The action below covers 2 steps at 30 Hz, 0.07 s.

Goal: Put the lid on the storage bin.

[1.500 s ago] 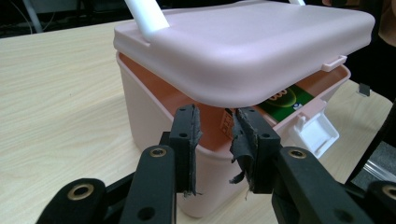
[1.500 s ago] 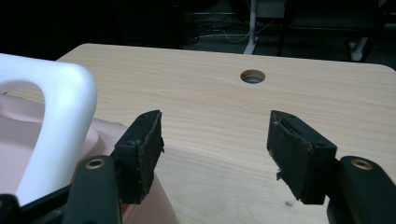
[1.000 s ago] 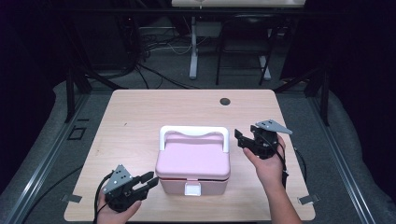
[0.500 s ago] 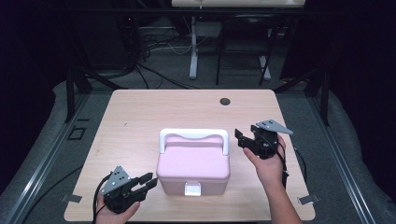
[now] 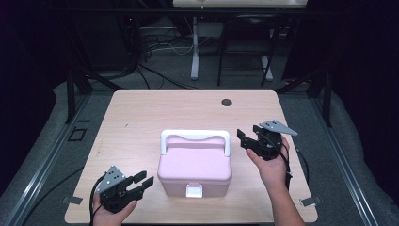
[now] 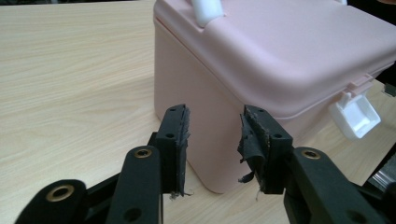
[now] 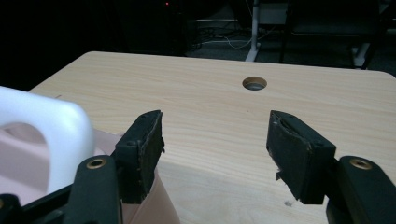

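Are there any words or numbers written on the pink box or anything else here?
None: no words, numbers or signs can be read in these pictures.
The pink box, its white handle and its white latch are plain.
The wooden table bears no print, nor do the black tongs.
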Tool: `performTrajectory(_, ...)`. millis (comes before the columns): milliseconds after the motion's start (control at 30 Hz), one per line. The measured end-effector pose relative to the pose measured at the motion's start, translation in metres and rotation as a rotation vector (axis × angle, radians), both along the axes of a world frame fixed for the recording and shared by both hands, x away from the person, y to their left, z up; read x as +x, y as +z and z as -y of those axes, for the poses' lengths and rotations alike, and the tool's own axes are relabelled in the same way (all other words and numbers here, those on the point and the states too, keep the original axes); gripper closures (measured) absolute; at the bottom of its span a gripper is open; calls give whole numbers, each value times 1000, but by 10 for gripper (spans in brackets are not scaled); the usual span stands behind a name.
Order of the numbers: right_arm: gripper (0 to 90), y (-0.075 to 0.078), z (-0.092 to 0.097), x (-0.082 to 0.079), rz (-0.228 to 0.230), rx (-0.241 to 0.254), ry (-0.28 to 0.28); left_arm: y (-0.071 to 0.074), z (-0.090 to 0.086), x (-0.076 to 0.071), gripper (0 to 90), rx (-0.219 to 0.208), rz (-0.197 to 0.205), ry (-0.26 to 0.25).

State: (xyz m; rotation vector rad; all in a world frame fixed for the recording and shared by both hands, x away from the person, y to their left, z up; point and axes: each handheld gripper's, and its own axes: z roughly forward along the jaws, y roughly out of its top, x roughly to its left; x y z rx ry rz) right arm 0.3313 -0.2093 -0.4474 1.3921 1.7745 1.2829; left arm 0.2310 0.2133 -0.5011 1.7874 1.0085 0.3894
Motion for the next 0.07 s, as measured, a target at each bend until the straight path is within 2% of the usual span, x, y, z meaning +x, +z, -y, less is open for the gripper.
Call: performTrajectory(67, 361, 5, -1, -3, 11, 12, 13, 0, 0, 0, 592, 5, -1, 2)
